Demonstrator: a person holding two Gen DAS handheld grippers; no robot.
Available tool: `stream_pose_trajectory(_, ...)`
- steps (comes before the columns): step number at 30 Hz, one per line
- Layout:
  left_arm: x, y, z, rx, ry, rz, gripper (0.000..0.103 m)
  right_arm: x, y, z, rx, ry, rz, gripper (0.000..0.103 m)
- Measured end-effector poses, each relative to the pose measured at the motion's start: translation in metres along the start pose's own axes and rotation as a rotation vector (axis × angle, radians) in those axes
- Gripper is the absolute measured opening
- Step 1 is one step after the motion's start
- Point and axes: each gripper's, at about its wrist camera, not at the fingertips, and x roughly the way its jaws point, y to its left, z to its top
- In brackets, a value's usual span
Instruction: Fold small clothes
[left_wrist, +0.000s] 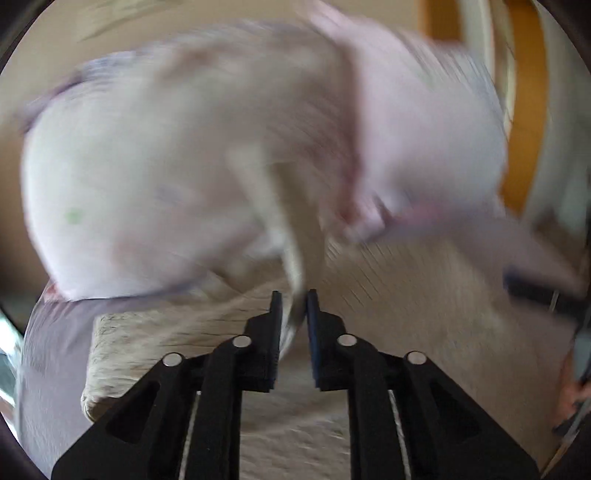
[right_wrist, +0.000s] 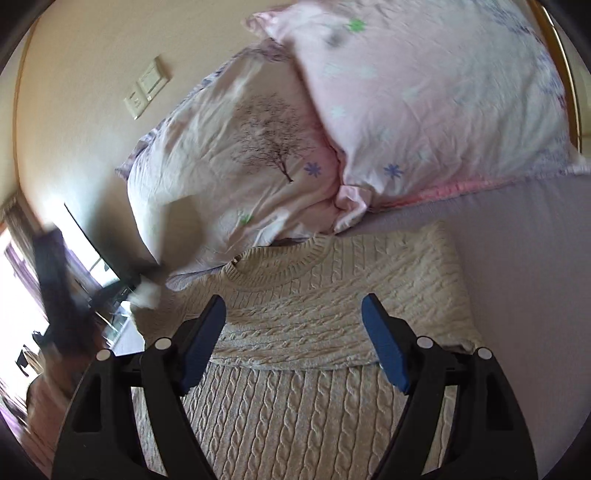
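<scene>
A cream cable-knit sweater (right_wrist: 317, 325) lies on the grey bed sheet (right_wrist: 524, 258), neck toward the pillows, one sleeve folded across its chest. My right gripper (right_wrist: 293, 332) is open and empty, hovering just above the sweater's chest. My left gripper (left_wrist: 294, 310) is shut on a strip of the sweater's cream knit (left_wrist: 291, 269), which hangs stretched upward from the jaws. That view is motion-blurred; the sweater's body (left_wrist: 388, 295) lies below it. In the right wrist view the left gripper (right_wrist: 147, 291) shows blurred at the left with a cream cuff in it.
Two pillows lean at the head of the bed: a white one with a tree print (right_wrist: 236, 166) and a pink one with flowers (right_wrist: 424, 96). A beige wall with switches (right_wrist: 146, 86) is at left. An orange headboard (left_wrist: 524, 110) stands at right.
</scene>
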Motion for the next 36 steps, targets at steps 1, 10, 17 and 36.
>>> stream_pose_trajectory(1, 0.009, -0.018, -0.006, 0.057, 0.027, 0.019, 0.015, 0.000, -0.007, 0.000, 0.028, 0.019, 0.003, 0.076)
stream_pose_trajectory(10, -0.051, 0.026, -0.066, -0.032, -0.018, 0.074, 0.055, 0.052, -0.041, 0.019, 0.167, 0.151, -0.026, 0.052)
stream_pose_trajectory(17, -0.098, 0.088, -0.129, -0.172, 0.071, 0.160, 0.062, 0.098, -0.068, 0.025, 0.305, 0.176, -0.137, 0.037)
stream_pose_trajectory(36, -0.123, 0.111, -0.194, -0.351, 0.131, -0.021, 0.066, 0.006, -0.060, -0.009, 0.196, 0.095, -0.253, 0.055)
